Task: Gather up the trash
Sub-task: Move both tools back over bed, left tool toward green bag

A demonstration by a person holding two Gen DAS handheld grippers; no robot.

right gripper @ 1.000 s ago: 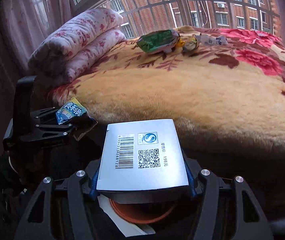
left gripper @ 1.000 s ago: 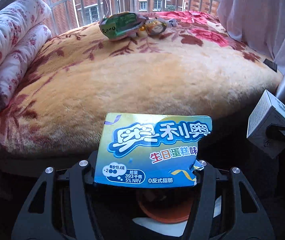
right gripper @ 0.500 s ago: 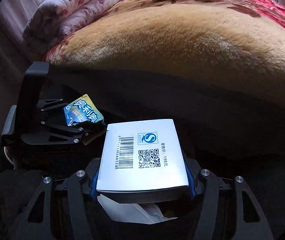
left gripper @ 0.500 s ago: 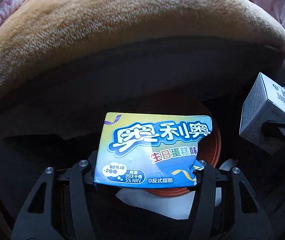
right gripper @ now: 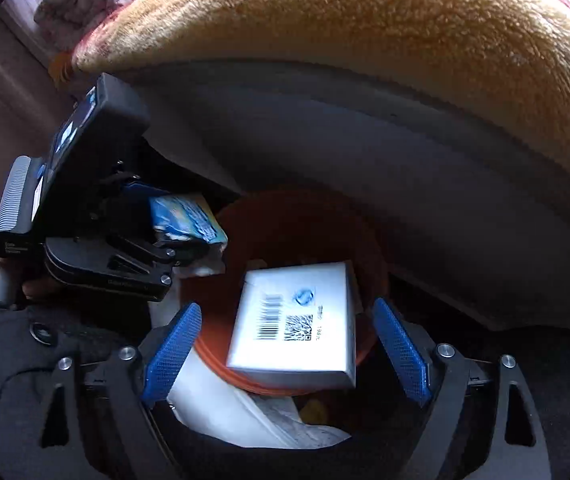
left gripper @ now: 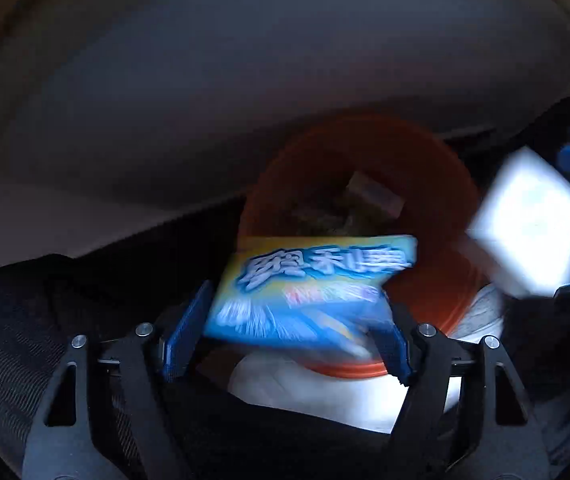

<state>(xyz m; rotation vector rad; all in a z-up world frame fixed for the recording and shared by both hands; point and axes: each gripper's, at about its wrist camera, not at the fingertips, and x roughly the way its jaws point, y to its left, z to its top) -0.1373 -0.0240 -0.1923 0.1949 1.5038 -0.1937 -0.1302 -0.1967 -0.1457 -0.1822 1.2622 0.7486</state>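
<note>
Left wrist view: a blue and yellow snack wrapper [left gripper: 309, 292], printed with white characters and blurred by motion, sits between the blue pads of the left gripper [left gripper: 289, 328], whose jaws are opening; a gap shows at the left pad, while the wrapper's right corner lies against or over the right pad, so contact there cannot be told. The wrapper hangs over the near rim of an orange bin [left gripper: 437, 184], which already holds a crumpled brownish scrap. White plastic bag material [left gripper: 309, 392] lies below the bin's near edge. At the right edge of this view a white box [left gripper: 529, 220] appears blurred beside the other gripper's dark frame.

Right wrist view: the white box [right gripper: 297, 324], bearing a barcode, a QR code and a small blue logo, floats free over the mouth of the orange bin [right gripper: 293, 220], its sides well clear of the blue pads. The right gripper [right gripper: 285, 352] is released, its jaws opening wide. To the left, the left gripper [right gripper: 181, 236] shows the blue wrapper [right gripper: 185, 220] at its tip, above the bin's left rim, with a hand [right gripper: 33, 288] in a dark sleeve on its handle. A tan plush blanket [right gripper: 365, 28] covers the bed above, and the bed's grey side [right gripper: 405, 152] crowds close behind the bin.
</note>
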